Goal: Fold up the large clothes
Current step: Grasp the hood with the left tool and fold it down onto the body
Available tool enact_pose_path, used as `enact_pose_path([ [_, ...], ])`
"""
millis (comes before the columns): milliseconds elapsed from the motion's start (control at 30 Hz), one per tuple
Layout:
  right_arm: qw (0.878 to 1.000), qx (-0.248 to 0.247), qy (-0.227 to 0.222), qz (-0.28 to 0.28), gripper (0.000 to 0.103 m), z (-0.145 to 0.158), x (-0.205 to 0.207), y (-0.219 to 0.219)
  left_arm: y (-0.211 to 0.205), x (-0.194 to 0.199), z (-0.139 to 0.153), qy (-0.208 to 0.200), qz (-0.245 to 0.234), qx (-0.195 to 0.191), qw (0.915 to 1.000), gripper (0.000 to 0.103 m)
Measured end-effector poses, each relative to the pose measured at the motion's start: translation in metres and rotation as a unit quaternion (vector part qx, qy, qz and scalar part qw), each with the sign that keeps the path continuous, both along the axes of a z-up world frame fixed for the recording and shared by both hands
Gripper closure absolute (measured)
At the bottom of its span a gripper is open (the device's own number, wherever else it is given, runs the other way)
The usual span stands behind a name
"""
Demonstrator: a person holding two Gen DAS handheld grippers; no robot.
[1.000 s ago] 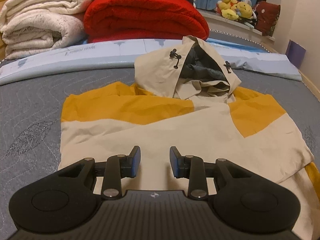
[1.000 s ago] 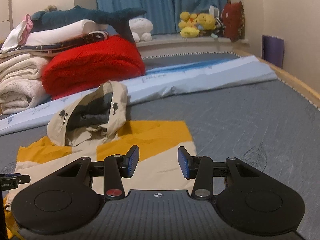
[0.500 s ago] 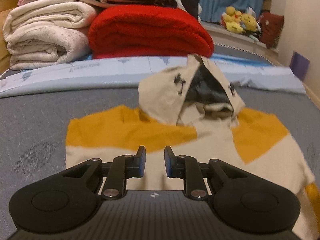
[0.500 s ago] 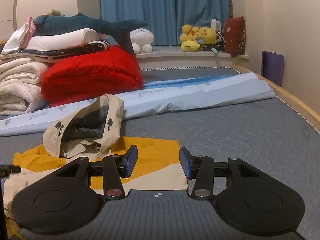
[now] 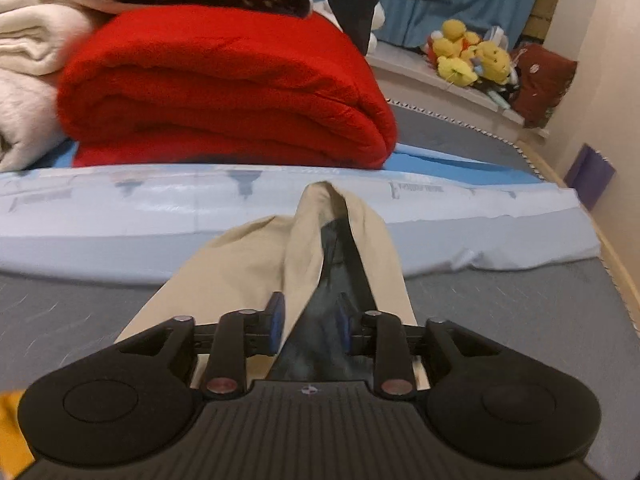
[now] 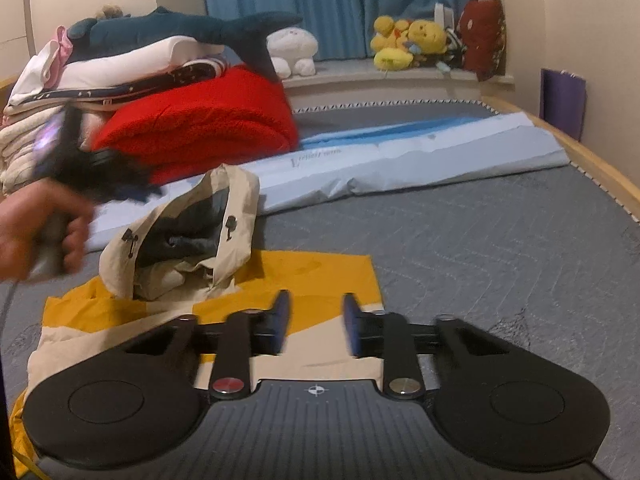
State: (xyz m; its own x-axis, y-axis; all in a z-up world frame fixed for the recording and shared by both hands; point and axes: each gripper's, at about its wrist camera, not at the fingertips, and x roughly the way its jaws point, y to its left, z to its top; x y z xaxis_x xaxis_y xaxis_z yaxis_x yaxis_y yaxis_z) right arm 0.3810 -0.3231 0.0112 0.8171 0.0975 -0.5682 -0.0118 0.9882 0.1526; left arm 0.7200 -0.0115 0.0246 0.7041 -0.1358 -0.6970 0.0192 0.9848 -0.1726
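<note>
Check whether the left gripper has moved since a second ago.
Yes. The left gripper has moved forward toward the folded red blanket, which looms larger; it now hangs over the jacket's beige hood, jaws open.

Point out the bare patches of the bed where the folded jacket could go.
Widest bare stretch: the grey mattress right of the jacket, bordered by the pale blue sheet behind and the wooden bed edge. A smaller grey patch lies left of the hood. Crowded: the back left, with the red blanket and stacked bedding.

Blue curtains (image 6: 336, 4), cream walls (image 6: 580, 20), grey mattress (image 6: 480, 248).
</note>
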Motion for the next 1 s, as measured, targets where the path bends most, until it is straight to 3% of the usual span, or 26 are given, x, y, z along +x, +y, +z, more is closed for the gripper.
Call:
enact_pose_path([
  [167, 1.000, 0.003, 0.009, -0.004, 0.081, -0.004, 0.003, -0.001, -0.016, 0.056, -0.035, 0.037, 0.023, 0.001, 0.9991, 0.061],
  [233, 1.000, 0.007, 0.013, -0.007, 0.081, -0.006, 0.004, -0.002, -0.021, 0.070, -0.047, 0.046, 0.022, 0.029, 0.9983, 0.076],
  [267, 1.000, 0.008, 0.015, -0.008, 0.081, -0.006, 0.004, -0.002, -0.024, 0.076, -0.052, 0.048, 0.020, 0.060, 0.9968, 0.095],
  [300, 1.000, 0.009, 0.017, -0.010, 0.081, -0.007, 0.005, -0.003, -0.026, 0.080, -0.054, 0.049, 0.018, 0.091, 0.9945, 0.100],
  [400, 1.000, 0.012, 0.019, -0.018, 0.081, -0.007, 0.005, -0.007, -0.024, 0.073, -0.037, 0.019, 0.009, 0.133, 0.9909, 0.101],
  [467, 0.999, 0.014, 0.017, -0.023, 0.081, -0.006, 0.004, -0.008, -0.029, 0.045, -0.013, -0.034, -0.028, 0.160, 0.9862, 0.101],
  [533, 0.999, 0.016, 0.010, -0.031, 0.081, -0.004, 0.004, -0.008, -0.045, -0.013, 0.006, -0.116, -0.103, 0.221, 0.9628, 0.101],
  [633, 0.998, 0.028, -0.009, -0.054, 0.081, 0.002, 0.000, -0.012, -0.052, -0.143, 0.004, -0.240, -0.226, 0.296, 0.8964, 0.101],
  [667, 0.997, 0.035, -0.019, -0.064, 0.081, 0.005, -0.002, -0.014, -0.046, -0.183, -0.005, -0.261, -0.251, 0.302, 0.8817, 0.101],
  [733, 0.996, 0.042, -0.034, -0.077, 0.081, 0.009, -0.006, -0.018, -0.024, -0.261, -0.037, -0.258, -0.293, 0.316, 0.8649, 0.099],
  [767, 0.995, 0.045, -0.041, -0.081, 0.081, 0.011, -0.008, -0.020, -0.013, -0.289, -0.055, -0.239, -0.301, 0.332, 0.8617, 0.094],
  [800, 0.994, 0.048, -0.047, -0.084, 0.080, 0.012, -0.010, -0.021, 0.001, -0.316, -0.070, -0.198, -0.295, 0.333, 0.8732, 0.092],
  [900, 0.993, 0.068, -0.059, -0.071, 0.067, 0.013, -0.016, -0.023, 0.037, -0.356, -0.069, -0.117, -0.233, 0.233, 0.9368, 0.089],
  [1000, 0.993, 0.092, -0.057, -0.045, 0.062, 0.011, -0.017, -0.019, 0.062, -0.367, -0.044, -0.115, -0.164, 0.137, 0.9703, 0.089],
])
